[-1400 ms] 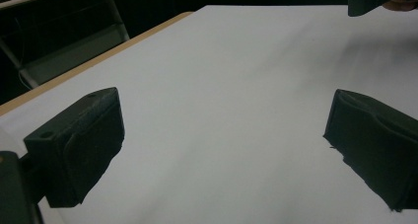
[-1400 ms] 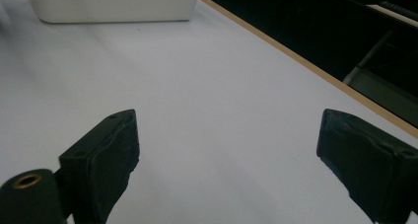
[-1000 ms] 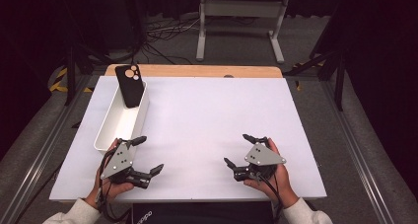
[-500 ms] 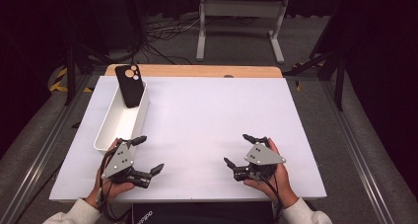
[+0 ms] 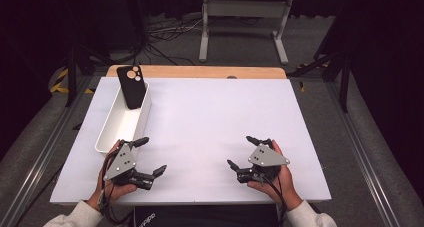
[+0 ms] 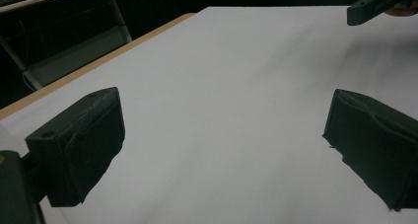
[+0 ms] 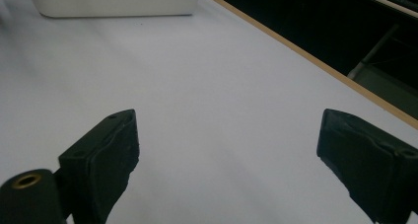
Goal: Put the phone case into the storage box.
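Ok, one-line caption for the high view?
Two open hand-held grippers, left gripper and right gripper, rest on a white table; a black phone leans in a white bin.

High view: fixed above person's side, looks forward and down, far enough to take in whole table (image 5: pixel 210 112) plus floor beyond.
Left gripper view: low over table (image 6: pixel 236 86), looks between own jaws toward far wooden edge; right gripper (image 6: pixel 377 4) at top right.
Right gripper view: equally low, faces bin (image 7: pixel 113 2).
Shared: white tabletop, bin (image 5: pixel 122 124).
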`<move>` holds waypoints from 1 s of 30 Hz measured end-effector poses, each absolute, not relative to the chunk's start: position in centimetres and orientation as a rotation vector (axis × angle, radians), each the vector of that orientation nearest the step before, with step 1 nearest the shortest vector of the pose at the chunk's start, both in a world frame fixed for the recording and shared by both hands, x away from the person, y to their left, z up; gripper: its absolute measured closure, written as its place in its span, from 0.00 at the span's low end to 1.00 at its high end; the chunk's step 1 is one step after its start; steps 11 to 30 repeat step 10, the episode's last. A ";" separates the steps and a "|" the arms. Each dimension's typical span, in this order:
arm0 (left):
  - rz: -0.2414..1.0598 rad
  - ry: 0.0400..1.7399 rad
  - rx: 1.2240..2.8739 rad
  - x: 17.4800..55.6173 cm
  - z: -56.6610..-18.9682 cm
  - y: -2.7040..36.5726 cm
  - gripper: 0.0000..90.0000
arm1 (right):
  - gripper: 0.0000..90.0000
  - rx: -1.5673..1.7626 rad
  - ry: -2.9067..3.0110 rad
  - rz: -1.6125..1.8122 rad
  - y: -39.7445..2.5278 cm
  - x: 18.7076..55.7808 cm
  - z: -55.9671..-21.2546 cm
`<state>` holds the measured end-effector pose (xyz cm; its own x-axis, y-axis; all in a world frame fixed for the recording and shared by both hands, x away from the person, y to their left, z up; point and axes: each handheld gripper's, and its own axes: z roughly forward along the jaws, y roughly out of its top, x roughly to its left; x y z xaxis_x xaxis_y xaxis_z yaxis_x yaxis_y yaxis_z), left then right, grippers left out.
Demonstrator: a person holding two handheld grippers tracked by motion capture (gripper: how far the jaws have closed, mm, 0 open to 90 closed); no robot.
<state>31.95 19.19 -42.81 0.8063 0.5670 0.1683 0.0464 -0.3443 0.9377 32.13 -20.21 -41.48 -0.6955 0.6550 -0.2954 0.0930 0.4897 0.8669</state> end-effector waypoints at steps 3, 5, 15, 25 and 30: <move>0.578 0.462 1.866 31.9 -42.8 19.1 0.03 | 0.11 0.614 2.119 1.184 -20.2 32.2 -41.5; 0.580 0.464 1.866 31.8 -42.8 19.1 0.03 | 0.11 0.613 2.119 1.186 -20.2 32.2 -41.5; 0.577 0.475 1.863 32.1 -42.9 19.1 0.03 | 0.11 0.618 2.122 1.192 -20.2 32.2 -41.5; 0.577 0.475 1.863 32.1 -42.9 19.1 0.03 | 0.11 0.618 2.122 1.192 -20.2 32.2 -41.5; 0.577 0.475 1.863 32.1 -42.9 19.1 0.03 | 0.11 0.618 2.122 1.192 -20.2 32.2 -41.5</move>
